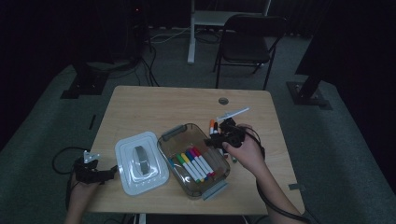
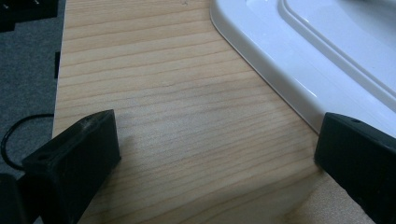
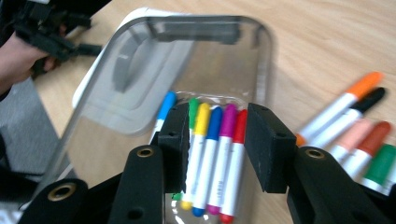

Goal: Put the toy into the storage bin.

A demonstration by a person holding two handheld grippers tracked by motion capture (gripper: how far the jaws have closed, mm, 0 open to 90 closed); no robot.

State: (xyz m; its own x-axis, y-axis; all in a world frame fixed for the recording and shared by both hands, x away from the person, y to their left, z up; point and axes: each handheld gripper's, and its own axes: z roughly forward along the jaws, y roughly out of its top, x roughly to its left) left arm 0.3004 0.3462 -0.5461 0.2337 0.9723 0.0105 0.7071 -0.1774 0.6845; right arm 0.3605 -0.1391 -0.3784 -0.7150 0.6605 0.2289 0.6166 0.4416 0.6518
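A clear plastic box (image 1: 192,127) stands mid-table with a row of coloured markers (image 1: 196,163) lying in it. Its white lid (image 1: 140,163) lies flat on the table just left of it. My right gripper (image 1: 215,139) hovers over the box's right rim. In the right gripper view its jaws (image 3: 219,140) stand apart with nothing between them, and the markers (image 3: 215,154) show below in the box (image 3: 267,56). My left gripper (image 1: 109,171) rests at the table's front left, pointing at the lid. Its jaws (image 2: 215,158) are wide open over bare wood, beside the lid (image 2: 303,56).
Several loose markers (image 3: 355,116) lie on the table right of the box, among them an orange one (image 1: 212,125) and a white one (image 1: 233,113). A folding chair (image 1: 245,44) and stand legs are on the floor beyond the table's far edge.
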